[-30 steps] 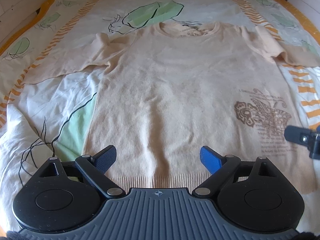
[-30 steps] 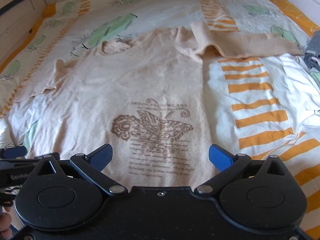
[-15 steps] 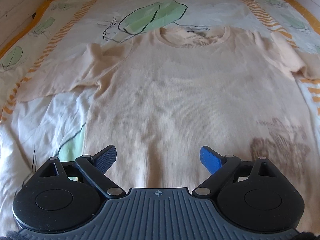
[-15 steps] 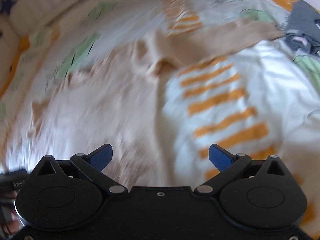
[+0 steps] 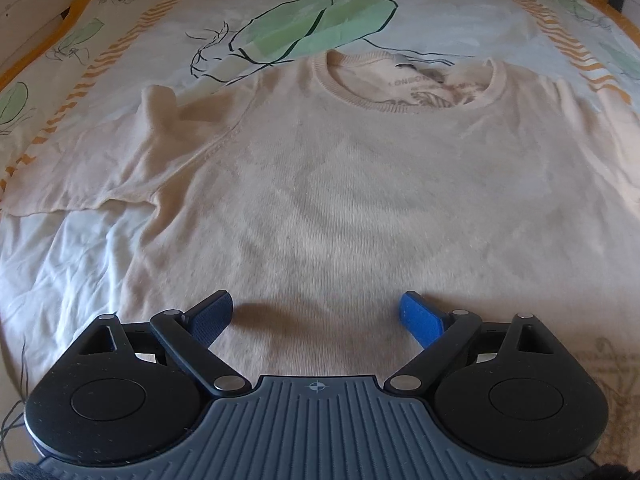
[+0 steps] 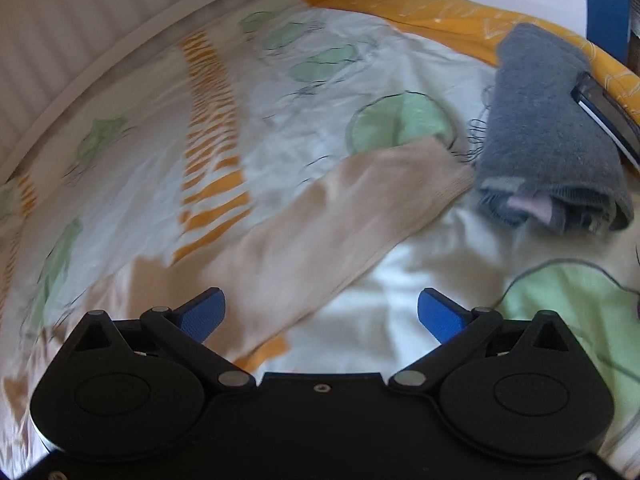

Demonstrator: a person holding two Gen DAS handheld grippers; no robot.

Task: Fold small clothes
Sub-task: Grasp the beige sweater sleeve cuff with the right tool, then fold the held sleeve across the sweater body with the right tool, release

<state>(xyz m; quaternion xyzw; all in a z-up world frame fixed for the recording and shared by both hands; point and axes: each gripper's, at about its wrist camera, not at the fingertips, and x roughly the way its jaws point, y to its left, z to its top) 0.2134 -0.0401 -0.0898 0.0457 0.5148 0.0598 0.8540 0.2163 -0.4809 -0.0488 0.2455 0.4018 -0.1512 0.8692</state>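
A beige long-sleeved sweater [image 5: 360, 200] lies flat, front up, on the bed, neck opening [image 5: 412, 80] at the far side. Its left sleeve [image 5: 100, 168] spreads out to the left. My left gripper [image 5: 316, 312] is open and empty, low over the sweater's body. In the right wrist view the sweater's right sleeve [image 6: 340, 220] stretches away diagonally, its cuff [image 6: 452, 164] touching a grey folded garment. My right gripper [image 6: 320, 312] is open and empty above the near part of this sleeve.
The bedsheet [image 5: 120, 40] is white with green leaves and orange stripes. A folded grey garment [image 6: 548, 136] lies at the far right near the orange bed edge [image 6: 440, 12], with a dark flat object [image 6: 604, 108] beside it. A white slatted headboard [image 6: 100, 20] stands behind.
My left gripper moved forward up the sweater toward the neck. My right gripper swung right from the butterfly print to the right sleeve and grey garment. Both stayed open.
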